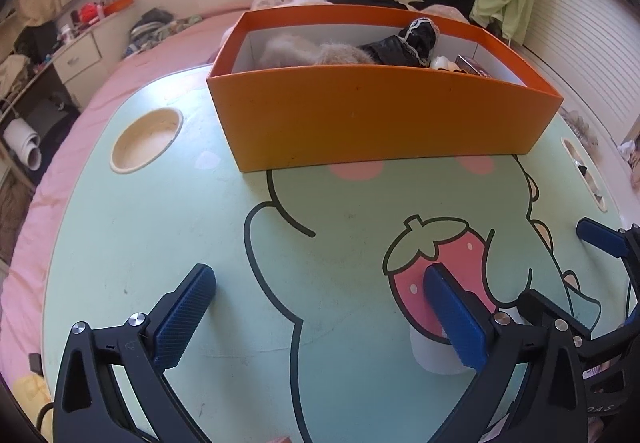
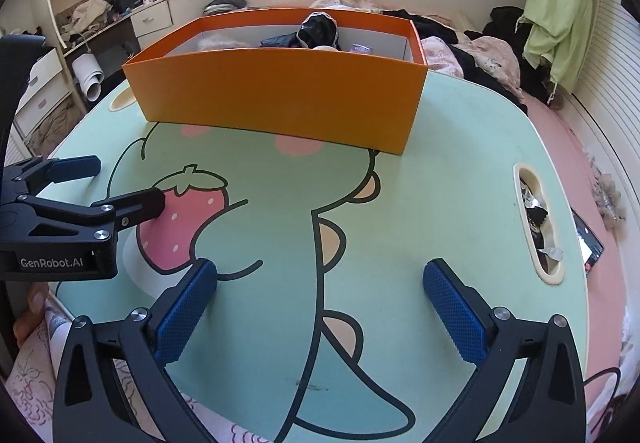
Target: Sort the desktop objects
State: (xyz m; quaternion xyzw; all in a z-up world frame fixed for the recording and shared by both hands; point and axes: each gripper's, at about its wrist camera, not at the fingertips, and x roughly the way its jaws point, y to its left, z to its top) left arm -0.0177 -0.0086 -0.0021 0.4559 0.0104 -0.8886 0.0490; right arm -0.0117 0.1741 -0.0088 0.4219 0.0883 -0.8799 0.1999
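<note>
- The left gripper (image 1: 320,307) hovers low over the green lap table (image 1: 168,235) with its blue-padded fingers (image 1: 182,317) spread wide and nothing between them.
- The right gripper (image 2: 320,305) sits beside it, its fingers (image 2: 456,313) equally spread and empty; in the left view one of its blue fingertips shows at the far right edge.
- The orange box (image 1: 384,119) stands straight ahead of both pairs of fingers, well beyond the tips, its long side running crosswise to them.
- Sorted things already lie in the box: a black lace-trimmed item (image 1: 404,43), something pale and furry (image 1: 304,51) and small packets at the right end.
- The one loose thing near the fingers seems to be a pale, translucent cup-like object (image 1: 434,353), just below and inside the left gripper's right-hand finger, partly hidden by that pad; what it is cannot be told for sure.
- From the right view the same pale shape (image 2: 132,263) lies under the left gripper (image 2: 132,183), far off to the left of the right gripper's own fingers.
- So the left hand is much the nearer, and would likely need only a small shift toward its right-hand finger to centre the object between the pads.
- A slot (image 2: 538,219) at the table's right edge holds dark scraps, ahead and to the right of the right fingers.
</note>
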